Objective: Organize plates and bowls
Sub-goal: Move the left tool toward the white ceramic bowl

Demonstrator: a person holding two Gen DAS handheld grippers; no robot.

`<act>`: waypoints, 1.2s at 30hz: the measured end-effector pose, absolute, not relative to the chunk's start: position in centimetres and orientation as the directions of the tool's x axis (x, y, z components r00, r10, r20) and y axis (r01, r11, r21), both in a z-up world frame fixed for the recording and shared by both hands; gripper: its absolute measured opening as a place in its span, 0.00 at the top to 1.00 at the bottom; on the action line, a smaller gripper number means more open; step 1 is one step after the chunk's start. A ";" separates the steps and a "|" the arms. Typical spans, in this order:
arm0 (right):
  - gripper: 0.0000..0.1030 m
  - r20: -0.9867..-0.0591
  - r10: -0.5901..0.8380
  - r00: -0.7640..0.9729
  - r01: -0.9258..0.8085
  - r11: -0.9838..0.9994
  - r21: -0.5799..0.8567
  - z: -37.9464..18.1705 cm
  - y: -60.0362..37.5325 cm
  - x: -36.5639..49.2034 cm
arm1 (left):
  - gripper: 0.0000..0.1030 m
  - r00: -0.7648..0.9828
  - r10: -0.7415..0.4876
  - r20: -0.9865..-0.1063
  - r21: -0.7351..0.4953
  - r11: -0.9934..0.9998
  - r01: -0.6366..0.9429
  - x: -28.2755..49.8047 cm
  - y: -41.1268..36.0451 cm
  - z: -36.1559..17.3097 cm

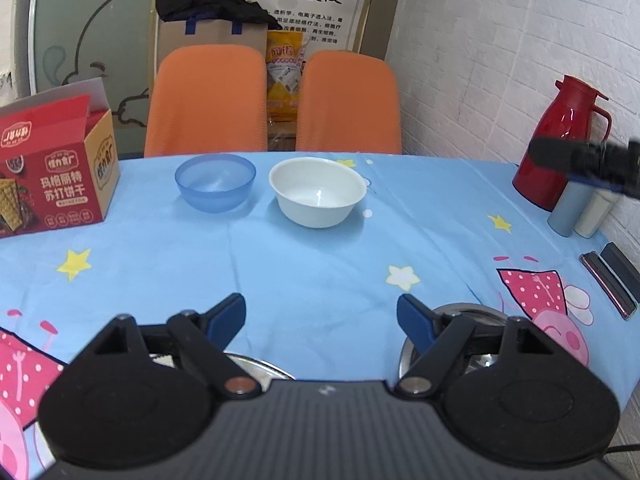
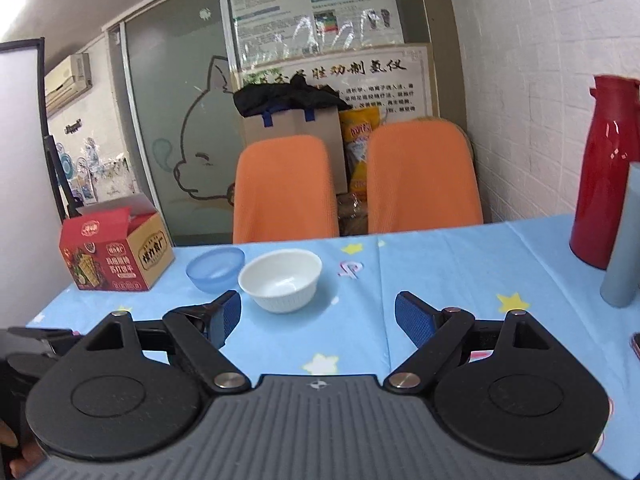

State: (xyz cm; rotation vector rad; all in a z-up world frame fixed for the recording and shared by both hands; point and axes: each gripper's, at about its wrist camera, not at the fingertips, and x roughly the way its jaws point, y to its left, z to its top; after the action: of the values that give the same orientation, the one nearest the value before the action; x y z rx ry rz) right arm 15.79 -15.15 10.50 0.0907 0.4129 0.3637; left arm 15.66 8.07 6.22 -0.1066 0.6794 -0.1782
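A blue translucent bowl (image 1: 215, 182) and a white bowl (image 1: 318, 191) stand side by side near the table's far edge; both also show in the right wrist view, blue bowl (image 2: 215, 269) and white bowl (image 2: 281, 279). My left gripper (image 1: 320, 318) is open and empty over the near table. Two shiny metal dishes lie partly hidden under it, one at the left (image 1: 260, 366) and one at the right (image 1: 476, 312). My right gripper (image 2: 318, 316) is open and empty, held above the table short of the white bowl.
A red biscuit box (image 1: 56, 172) stands at the far left. A red thermos (image 1: 560, 140) and two tumblers (image 1: 568, 208) stand by the right wall, with a phone (image 1: 610, 284) near them. Two orange chairs (image 1: 208, 100) stand behind the table (image 1: 320, 256).
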 end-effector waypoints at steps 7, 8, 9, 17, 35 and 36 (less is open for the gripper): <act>0.00 -0.274 0.409 0.870 -0.413 0.910 0.049 18.6 -13.1 19.0 | 0.23 0.805 -0.189 -0.563 -0.165 0.980 0.114 17.1 9.1 9.5; 0.00 -0.258 0.414 0.873 -0.420 0.907 0.034 19.7 -12.9 19.5 | 0.23 0.814 -0.184 -0.551 -0.167 0.980 0.108 17.6 9.4 10.3; 0.00 -0.238 0.420 0.876 -0.428 0.904 0.022 20.9 -12.7 20.0 | 0.23 0.823 -0.176 -0.540 -0.170 0.981 0.099 18.0 9.7 11.0; 0.00 -0.204 0.442 0.873 -0.443 0.895 0.047 21.8 -12.9 24.9 | 0.23 0.842 -0.206 -0.498 -0.284 0.957 0.067 23.0 11.6 13.1; 0.00 -0.651 0.377 0.659 -0.486 0.874 0.014 2.7 -10.1 36.0 | 0.27 0.631 -0.286 -0.721 -0.552 0.787 -0.274 36.3 11.8 2.3; 0.00 -0.655 0.380 0.653 -0.494 0.869 0.011 2.5 -10.0 36.3 | 0.28 0.635 -0.278 -0.721 -0.549 0.787 -0.279 36.5 11.7 2.3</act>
State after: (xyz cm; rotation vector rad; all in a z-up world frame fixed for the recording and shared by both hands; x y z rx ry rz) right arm 36.35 -9.98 2.46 -0.1738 0.7006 0.4988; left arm 36.55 11.66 2.27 -0.6883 0.9017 0.0010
